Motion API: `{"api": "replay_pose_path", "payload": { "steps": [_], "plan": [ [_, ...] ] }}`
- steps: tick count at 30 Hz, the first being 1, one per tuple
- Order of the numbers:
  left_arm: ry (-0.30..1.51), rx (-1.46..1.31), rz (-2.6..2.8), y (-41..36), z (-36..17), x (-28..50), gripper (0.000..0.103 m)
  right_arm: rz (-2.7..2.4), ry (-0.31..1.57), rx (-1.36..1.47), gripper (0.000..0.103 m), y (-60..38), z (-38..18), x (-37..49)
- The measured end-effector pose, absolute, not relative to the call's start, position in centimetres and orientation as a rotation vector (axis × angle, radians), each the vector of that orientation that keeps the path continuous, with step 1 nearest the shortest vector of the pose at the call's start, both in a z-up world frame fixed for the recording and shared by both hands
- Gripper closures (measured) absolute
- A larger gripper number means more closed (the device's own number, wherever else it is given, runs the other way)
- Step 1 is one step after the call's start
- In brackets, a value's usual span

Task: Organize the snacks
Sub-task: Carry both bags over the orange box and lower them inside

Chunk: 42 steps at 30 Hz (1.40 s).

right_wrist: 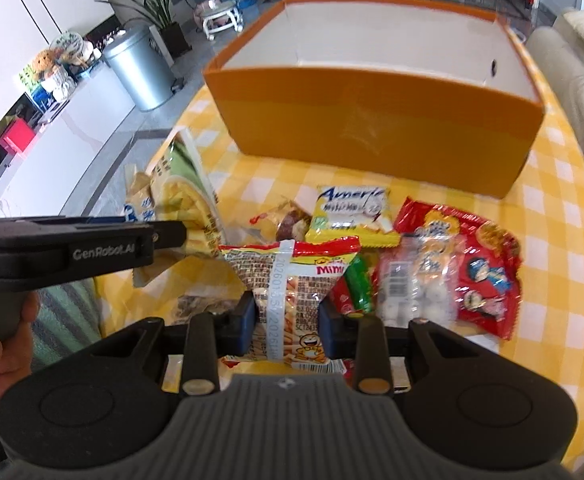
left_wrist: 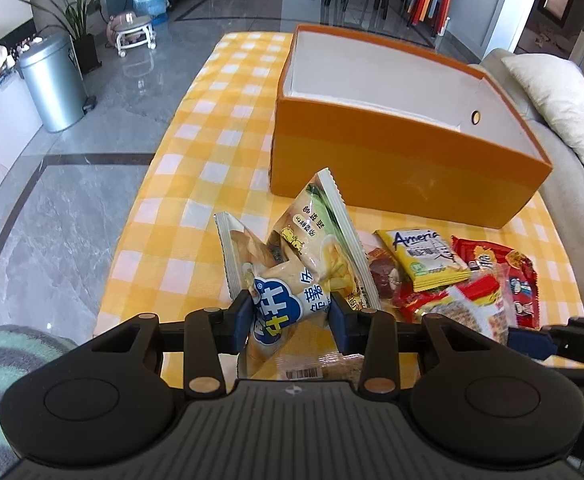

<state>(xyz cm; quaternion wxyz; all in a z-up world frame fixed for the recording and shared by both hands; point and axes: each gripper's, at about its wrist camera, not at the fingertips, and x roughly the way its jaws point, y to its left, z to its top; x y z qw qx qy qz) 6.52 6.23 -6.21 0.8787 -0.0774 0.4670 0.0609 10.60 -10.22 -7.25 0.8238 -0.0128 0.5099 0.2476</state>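
My left gripper (left_wrist: 290,316) is shut on a beige chip bag (left_wrist: 307,248) with a blue logo, held tilted above the yellow checked tablecloth (left_wrist: 196,184). My right gripper (right_wrist: 288,320) is shut on a red and yellow Mimi snack pack (right_wrist: 292,280), lifted over the pile. An open orange box (left_wrist: 391,160) with a white inside stands behind the snacks and holds nothing that I can see. On the cloth lie a yellow America pack (left_wrist: 427,258), a red cartoon bag (right_wrist: 479,276), a clear pack of white balls (right_wrist: 419,280) and a green packet (right_wrist: 361,284).
A sofa (left_wrist: 563,184) with cushions borders the table on the right. To the left the cloth ends at a grey tiled floor with a metal bin (left_wrist: 52,84), a plant (left_wrist: 78,20) and a small stool (left_wrist: 134,34). A hand (right_wrist: 8,340) grips the left tool.
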Motion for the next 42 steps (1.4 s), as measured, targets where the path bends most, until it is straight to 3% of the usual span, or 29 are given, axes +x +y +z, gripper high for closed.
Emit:
{"api": "replay_pose_path", "payload": {
  "steps": [17, 42],
  "plan": [
    [0.879, -0.079, 0.047, 3.0, -2.4, 6.1, 0.058, 0.396, 0.969, -0.020, 0.074, -14.1, -4.1, 10.4],
    [0.756, 0.035, 0.007, 2.3, 2.6, 14.9, 0.058, 0.367, 0.797, -0.011, 0.074, -14.9, 3.0, 19.6]
  ]
}}
